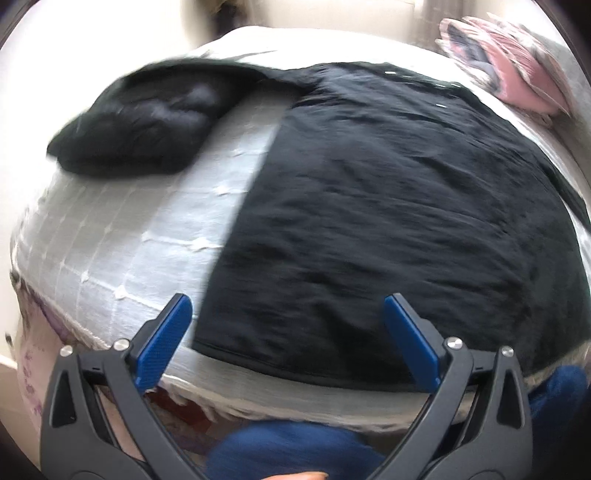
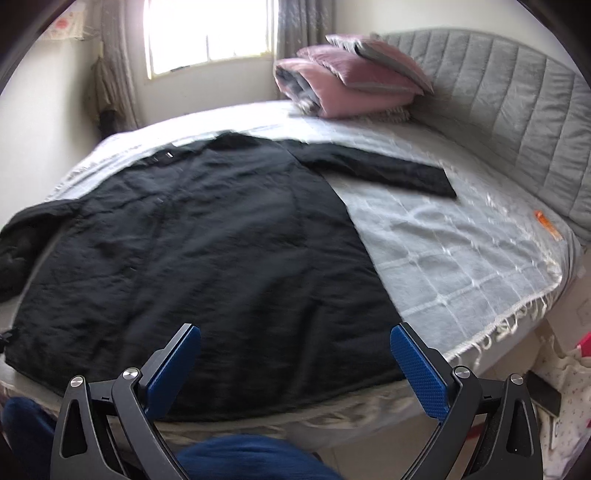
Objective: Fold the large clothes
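A large black long-sleeved garment point(image 2: 207, 236) lies spread flat on the bed, hem toward me. Its right sleeve point(image 2: 384, 170) stretches out straight toward the headboard side. In the left wrist view the body of the black garment point(image 1: 388, 206) fills the middle, and its left sleeve point(image 1: 147, 125) lies bunched up at the upper left. My left gripper point(image 1: 288, 314) is open and empty, above the hem's left corner. My right gripper point(image 2: 295, 343) is open and empty, above the hem's right part.
The bed has a white checked cover point(image 2: 461, 251) with a fringed edge. Pink and grey pillows point(image 2: 351, 77) are stacked at the far end, beside a grey padded headboard point(image 2: 517, 118). A small orange thing point(image 2: 546, 225) lies on the cover. A window point(image 2: 210, 33) is behind.
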### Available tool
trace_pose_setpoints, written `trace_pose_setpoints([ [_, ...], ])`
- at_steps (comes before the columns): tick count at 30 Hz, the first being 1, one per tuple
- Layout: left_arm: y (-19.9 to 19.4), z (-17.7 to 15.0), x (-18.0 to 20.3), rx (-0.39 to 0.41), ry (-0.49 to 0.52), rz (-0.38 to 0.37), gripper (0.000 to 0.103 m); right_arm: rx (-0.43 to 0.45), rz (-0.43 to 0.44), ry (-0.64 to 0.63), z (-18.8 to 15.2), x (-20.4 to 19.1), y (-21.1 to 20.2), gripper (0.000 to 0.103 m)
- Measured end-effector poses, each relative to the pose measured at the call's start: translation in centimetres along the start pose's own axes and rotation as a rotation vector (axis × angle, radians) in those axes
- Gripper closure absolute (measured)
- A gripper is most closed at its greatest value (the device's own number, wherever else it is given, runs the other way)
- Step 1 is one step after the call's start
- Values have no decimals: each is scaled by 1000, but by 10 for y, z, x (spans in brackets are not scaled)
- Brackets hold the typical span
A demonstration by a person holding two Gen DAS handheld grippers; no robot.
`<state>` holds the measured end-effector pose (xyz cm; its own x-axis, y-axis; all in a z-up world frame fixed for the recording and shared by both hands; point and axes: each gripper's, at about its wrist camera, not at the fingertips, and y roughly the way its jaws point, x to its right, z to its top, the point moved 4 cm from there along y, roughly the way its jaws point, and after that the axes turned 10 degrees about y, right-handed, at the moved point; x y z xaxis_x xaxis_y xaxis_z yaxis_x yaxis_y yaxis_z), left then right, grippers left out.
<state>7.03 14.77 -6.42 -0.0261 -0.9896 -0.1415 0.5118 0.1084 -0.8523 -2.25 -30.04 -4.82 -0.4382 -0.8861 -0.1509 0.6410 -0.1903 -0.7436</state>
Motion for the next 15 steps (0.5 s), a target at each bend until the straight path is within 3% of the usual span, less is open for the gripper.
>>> trace_pose_setpoints([
  [3, 22, -2, -40, -70, -94, 12, 2, -75, -29, 62, -2, 36, 23, 0],
  [7, 44, -9, -63, -120, -147, -46, 14, -133, -1, 210, -5, 80, 45, 0],
  [9, 51, -11, -59, -131, -145, -95, 33, -145, 56, 268, -7, 89, 53, 1],
  [10, 53, -12, -55, -140, -145, -116, 39, -146, 72, 273, -7, 91, 57, 8],
  [11, 54, -13, -52, -132, -144, -140, 53, -151, 74, 269, -8, 90, 61, 21],
  [12, 56, -13, -46, -127, -141, -168, 68, -160, 65, 259, -8, 88, 65, 27],
  [13, 57, -12, -40, -127, -133, -185, 72, -163, 67, 252, -8, 86, 66, 36],
  [14, 55, -11, -34, -121, -108, -163, 77, -168, 84, 255, -8, 82, 70, 44],
  [15, 53, -9, -29, -110, -81, -131, 89, -165, 83, 245, -7, 79, 70, 47],
])
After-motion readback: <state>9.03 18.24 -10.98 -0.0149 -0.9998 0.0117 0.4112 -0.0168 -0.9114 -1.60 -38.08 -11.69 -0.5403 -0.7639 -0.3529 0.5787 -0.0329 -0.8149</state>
